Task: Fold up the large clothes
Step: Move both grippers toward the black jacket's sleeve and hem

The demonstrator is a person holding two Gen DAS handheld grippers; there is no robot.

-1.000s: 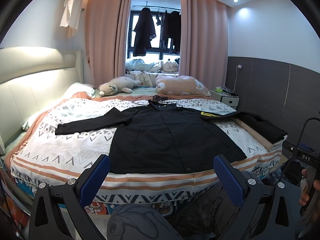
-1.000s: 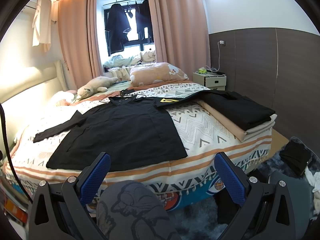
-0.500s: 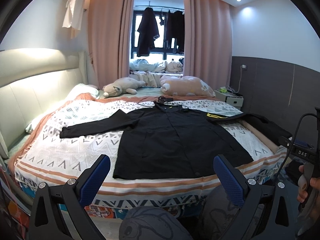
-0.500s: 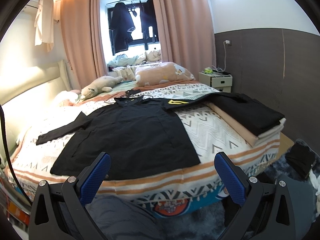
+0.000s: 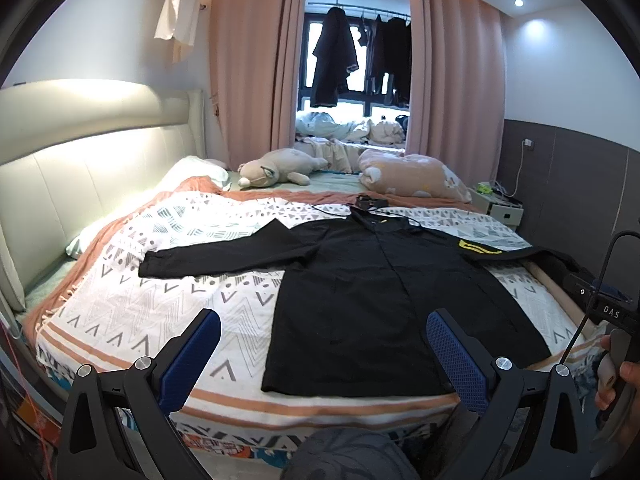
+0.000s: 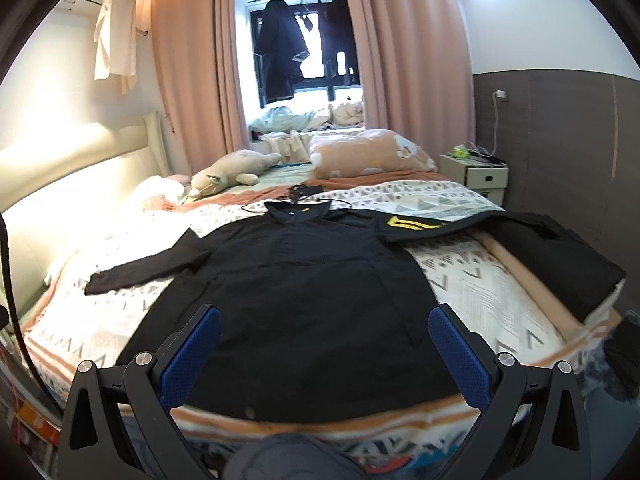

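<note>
Black shirt (image 5: 384, 296) flat on bed (image 5: 132, 312), both tongs (image 5: 324, 344) (image 6: 324, 344) wide apart, empty

Both wrist cameras look from the near bed edge toward the far curtained window (image 5: 356, 60), sharing the patterned bed (image 5: 132, 300) and spread black long-sleeved shirt (image 6: 304, 292); the right view sits nearer.

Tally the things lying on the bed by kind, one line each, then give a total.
Black shirt spread flat: 1
Folded clothes stack at the bed's right edge: 1
Plush toys: 2 (grey-white one, pink one)
Small black device with cable: 1
White pillow by the headboard: 1
Total: 6
</note>
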